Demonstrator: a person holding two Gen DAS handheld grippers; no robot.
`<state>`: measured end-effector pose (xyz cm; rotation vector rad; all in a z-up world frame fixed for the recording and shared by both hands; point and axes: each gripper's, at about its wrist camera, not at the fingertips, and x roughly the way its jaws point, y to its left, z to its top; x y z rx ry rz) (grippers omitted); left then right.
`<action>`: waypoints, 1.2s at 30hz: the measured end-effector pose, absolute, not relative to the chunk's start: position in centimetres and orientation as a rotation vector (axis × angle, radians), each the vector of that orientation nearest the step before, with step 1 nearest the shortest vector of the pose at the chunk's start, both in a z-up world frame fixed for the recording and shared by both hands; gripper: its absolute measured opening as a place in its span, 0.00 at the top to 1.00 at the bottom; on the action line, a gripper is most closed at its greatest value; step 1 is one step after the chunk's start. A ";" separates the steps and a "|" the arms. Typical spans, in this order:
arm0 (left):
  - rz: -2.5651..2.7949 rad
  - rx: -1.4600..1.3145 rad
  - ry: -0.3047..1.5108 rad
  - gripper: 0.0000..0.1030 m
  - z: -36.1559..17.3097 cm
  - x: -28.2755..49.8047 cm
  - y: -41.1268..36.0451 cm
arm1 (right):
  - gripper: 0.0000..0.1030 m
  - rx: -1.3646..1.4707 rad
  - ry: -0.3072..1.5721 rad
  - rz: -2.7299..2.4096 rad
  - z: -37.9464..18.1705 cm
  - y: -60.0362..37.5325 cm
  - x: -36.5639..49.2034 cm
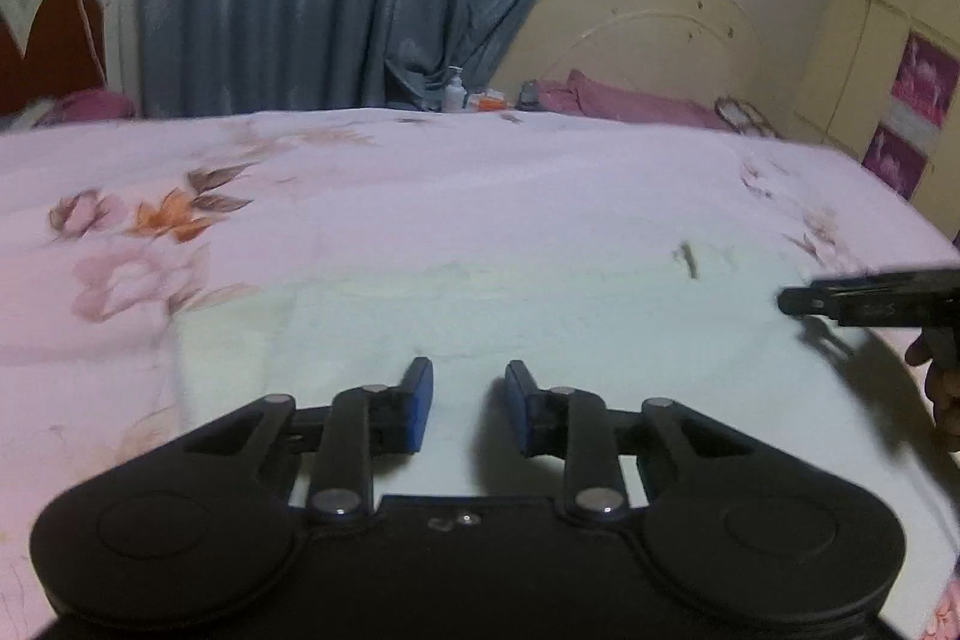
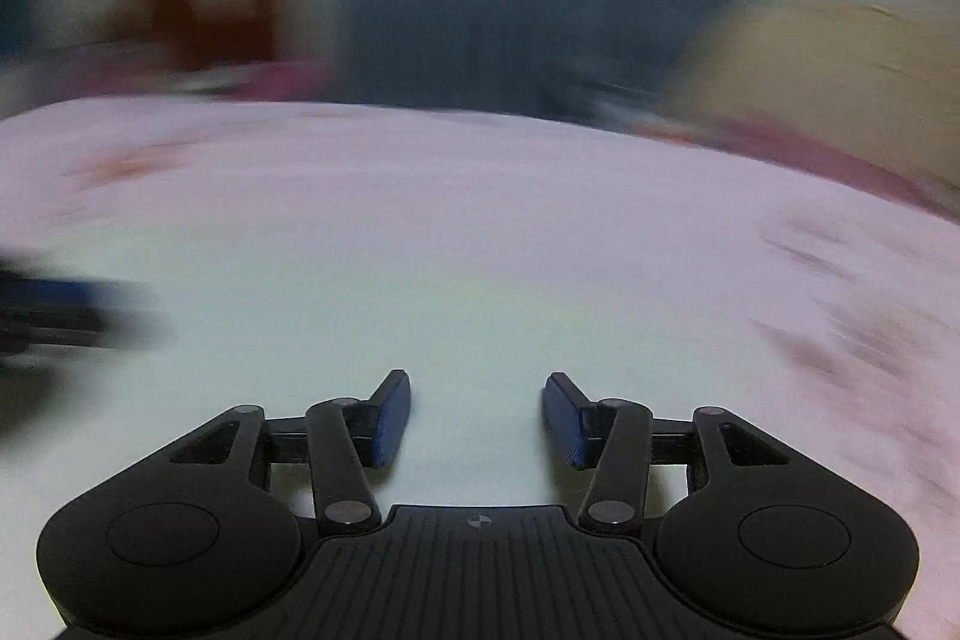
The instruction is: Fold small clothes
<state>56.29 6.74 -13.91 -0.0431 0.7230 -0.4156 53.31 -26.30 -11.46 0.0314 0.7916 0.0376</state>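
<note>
Bedroom, flowered pink bedsheet (image 1: 420,172) as work surface. Pale mint-white cloth garment (image 1: 540,316) lies flat near its front edge. Left gripper (image 1: 468,409) and right gripper (image 2: 477,418) hover over it, jaws apart, empty. Risk: pinching sheet along with cloth, dragging both.

Matt cloth garment (image 1: 540,316) (smooth, pale)

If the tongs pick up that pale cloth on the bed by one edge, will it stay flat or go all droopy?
Probably droopy: the pale cloth lies flat and thin on the flowery bedspread, following its surface like soft fabric. It likely weighs little, since it barely stands above the bed. It may slide rather than roll if pushed.
</note>
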 end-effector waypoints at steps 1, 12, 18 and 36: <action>-0.411 -0.049 0.727 0.74 -13.7 56.2 6.8 | 0.52 0.077 0.804 0.049 -11.4 -27.6 53.3; -0.472 0.020 0.720 0.53 -13.2 50.2 0.0 | 0.52 -0.066 0.763 0.365 -10.1 -19.3 47.5; -0.336 0.005 0.706 0.55 -12.9 48.6 5.6 | 0.52 -0.015 0.789 0.122 -10.7 -25.5 46.7; -0.404 0.023 0.693 0.59 -10.8 39.0 -0.7 | 0.97 -0.034 0.792 0.381 -7.4 -17.2 37.8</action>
